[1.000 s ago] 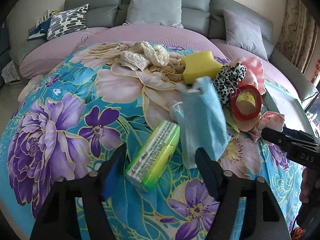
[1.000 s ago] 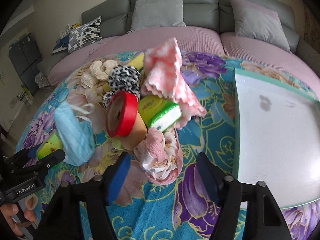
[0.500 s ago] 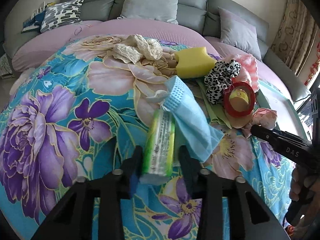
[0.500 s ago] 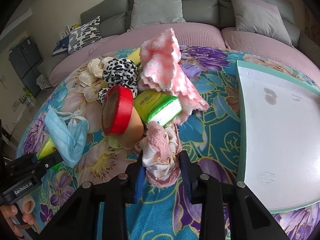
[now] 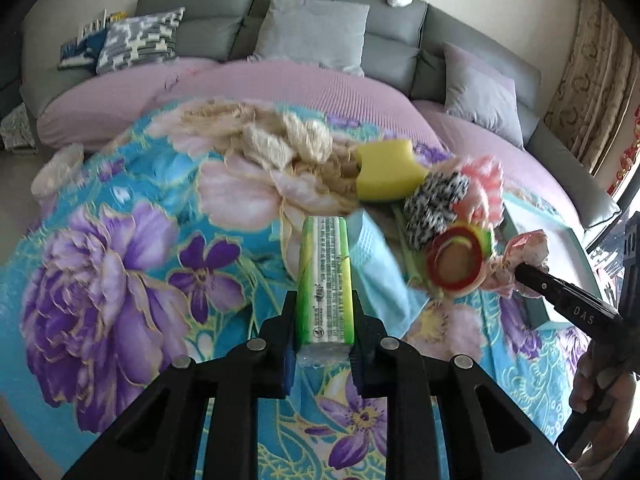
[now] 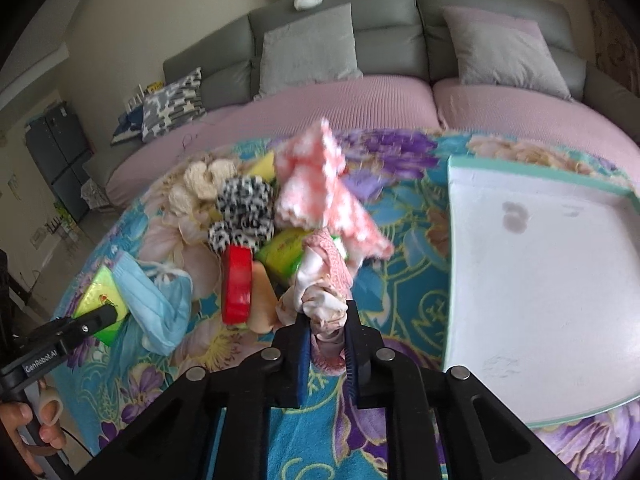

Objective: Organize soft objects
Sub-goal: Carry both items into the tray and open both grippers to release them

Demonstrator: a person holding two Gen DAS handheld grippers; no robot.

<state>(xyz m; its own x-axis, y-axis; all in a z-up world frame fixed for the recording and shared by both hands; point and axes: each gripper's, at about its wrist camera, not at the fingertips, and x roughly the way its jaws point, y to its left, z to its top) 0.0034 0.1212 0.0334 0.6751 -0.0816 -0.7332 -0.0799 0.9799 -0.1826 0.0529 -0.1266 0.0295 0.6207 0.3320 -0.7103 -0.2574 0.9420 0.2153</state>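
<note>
While both grippers clamp items, white tray lies bare beside pile.

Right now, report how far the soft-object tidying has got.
Done: nothing yet; the white tray is bare. In hand: the left hand-held gripper, jaws closing, clamps the green tissue pack; the right hand-held gripper grips the pink scrunchie. Left: mask, leopard scrunchie, pink cloth.
</note>
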